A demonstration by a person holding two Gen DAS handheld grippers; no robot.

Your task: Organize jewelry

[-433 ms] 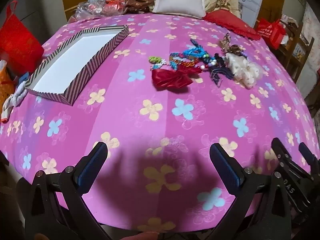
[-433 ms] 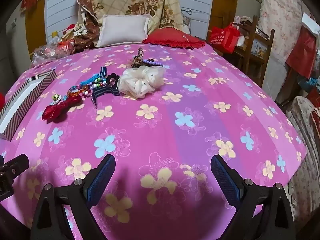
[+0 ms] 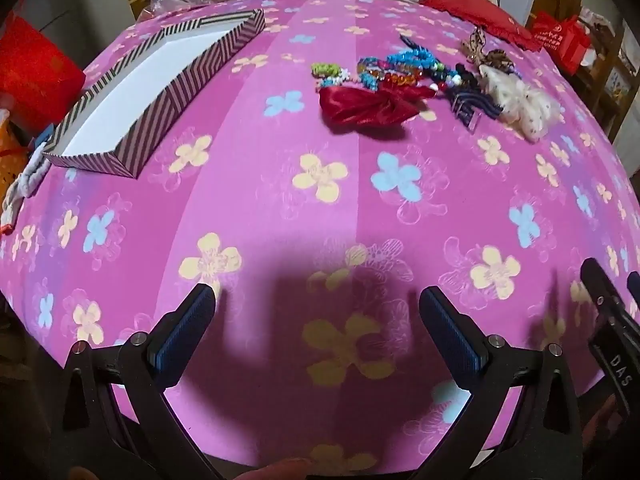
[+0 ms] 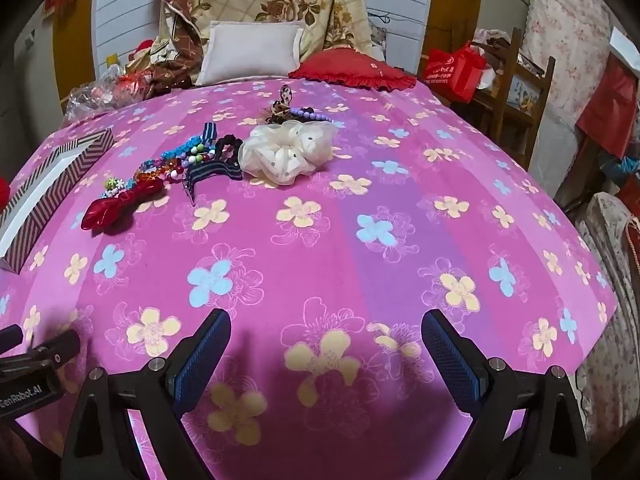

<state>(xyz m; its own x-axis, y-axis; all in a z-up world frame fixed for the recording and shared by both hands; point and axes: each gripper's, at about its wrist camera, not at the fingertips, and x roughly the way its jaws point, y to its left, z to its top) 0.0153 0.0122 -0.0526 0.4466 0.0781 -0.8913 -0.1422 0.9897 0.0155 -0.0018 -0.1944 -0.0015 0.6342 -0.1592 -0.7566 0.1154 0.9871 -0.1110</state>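
Nothing is sorted yet, judging by how things are lying. The striped box (image 3: pixel 160 92) is sitting empty at the far left of the bed (image 3: pixel 280 220), while the jewelry pile (image 3: pixel 404 70) is lying well apart from it at the far right: beaded bracelets, a red bow (image 3: pixel 360 106), a cream scrunchie (image 4: pixel 286 154). Both the left tongs (image 3: pixel 316 320) and the right tongs (image 4: pixel 326 344) are hovering wide open over the near bedspread, gripping nothing. Every piece is still waiting to go into the box.
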